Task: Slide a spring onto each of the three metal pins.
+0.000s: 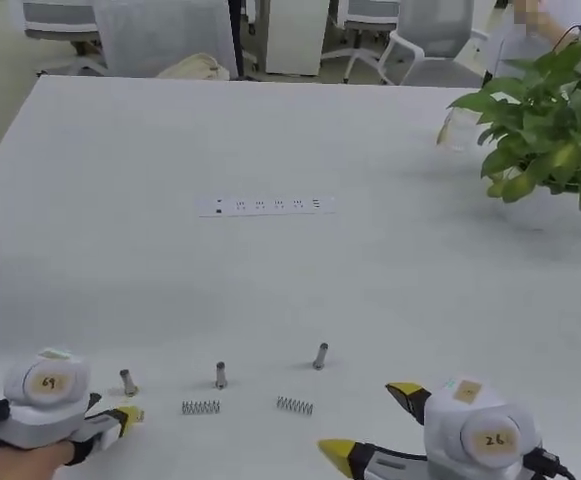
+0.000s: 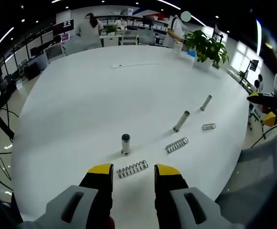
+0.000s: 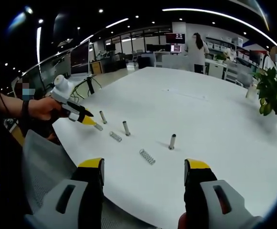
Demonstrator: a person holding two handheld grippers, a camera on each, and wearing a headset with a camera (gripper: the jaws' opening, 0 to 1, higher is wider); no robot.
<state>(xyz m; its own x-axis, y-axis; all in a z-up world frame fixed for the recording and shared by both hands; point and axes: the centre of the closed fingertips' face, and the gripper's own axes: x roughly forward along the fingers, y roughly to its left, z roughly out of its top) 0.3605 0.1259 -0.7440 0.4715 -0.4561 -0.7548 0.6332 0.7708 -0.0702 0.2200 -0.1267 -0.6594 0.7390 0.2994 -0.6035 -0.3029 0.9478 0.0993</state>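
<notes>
Three short metal pins stand upright in a row on the white table (image 1: 270,290): left pin (image 1: 128,382), middle pin (image 1: 221,375), right pin (image 1: 320,356). Two springs lie flat in front of them, one (image 1: 200,407) near the middle pin and one (image 1: 294,405) further right. A third spring (image 2: 132,168) lies just ahead of my left gripper (image 2: 133,170), level with the gap between its yellow tips. The left gripper (image 1: 130,412) is open, close to the left pin. My right gripper (image 1: 372,421) is wide open near the table's front edge, right of the springs, holding nothing.
A white power strip (image 1: 266,206) lies mid-table. A potted green plant (image 1: 550,120) stands at the far right, with a clear cup (image 1: 457,128) beside it. Office chairs (image 1: 160,35) line the far edge. The table's front edge is close to both grippers.
</notes>
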